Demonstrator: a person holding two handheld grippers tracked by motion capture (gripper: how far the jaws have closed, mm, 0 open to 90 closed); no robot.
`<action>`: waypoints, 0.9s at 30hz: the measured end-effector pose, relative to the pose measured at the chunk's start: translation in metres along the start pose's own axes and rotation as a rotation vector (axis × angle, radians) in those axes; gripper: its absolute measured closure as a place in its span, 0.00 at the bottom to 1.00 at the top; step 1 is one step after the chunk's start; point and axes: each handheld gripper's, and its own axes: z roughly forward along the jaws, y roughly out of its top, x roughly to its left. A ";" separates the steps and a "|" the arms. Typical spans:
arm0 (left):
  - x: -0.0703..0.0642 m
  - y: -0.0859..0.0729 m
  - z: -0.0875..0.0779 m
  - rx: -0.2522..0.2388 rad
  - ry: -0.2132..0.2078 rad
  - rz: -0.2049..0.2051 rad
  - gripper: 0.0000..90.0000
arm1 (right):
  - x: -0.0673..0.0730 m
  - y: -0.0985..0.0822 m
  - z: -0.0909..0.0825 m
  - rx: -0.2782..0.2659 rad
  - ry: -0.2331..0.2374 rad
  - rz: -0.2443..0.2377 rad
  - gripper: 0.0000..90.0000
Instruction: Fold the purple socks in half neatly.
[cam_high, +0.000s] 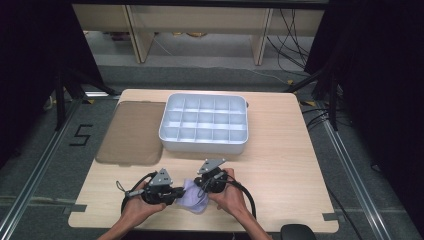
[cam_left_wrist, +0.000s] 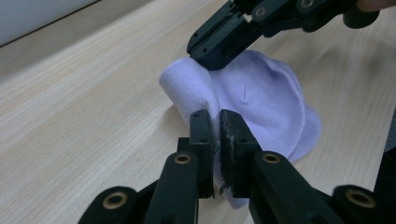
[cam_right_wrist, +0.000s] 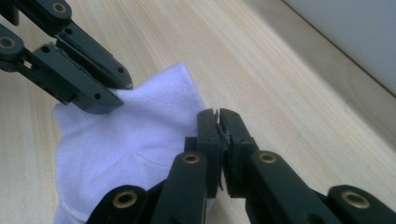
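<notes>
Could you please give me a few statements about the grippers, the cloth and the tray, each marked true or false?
1. Both grippers pinch the lilac cloth. True: the left gripper and the right gripper are each shut on an edge of it.
2. The cloth lies inside the divided tray. False: it lies on the table, nearer the person than the tray.
3. The tray's compartments look empty. True.
4. The brown mat lies right of the tray. False: it lies left of it in the high view.
</notes>
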 end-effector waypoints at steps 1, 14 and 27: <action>0.000 0.000 -0.001 0.003 -0.002 -0.015 0.93 | -0.001 0.001 -0.003 -0.044 0.012 -0.011 0.97; 0.000 0.002 -0.012 -0.015 0.018 0.033 0.93 | 0.012 -0.023 -0.035 -0.017 0.065 0.013 0.96; -0.019 0.011 -0.012 -0.041 -0.006 0.072 0.93 | 0.011 -0.026 -0.022 0.048 0.064 0.025 0.97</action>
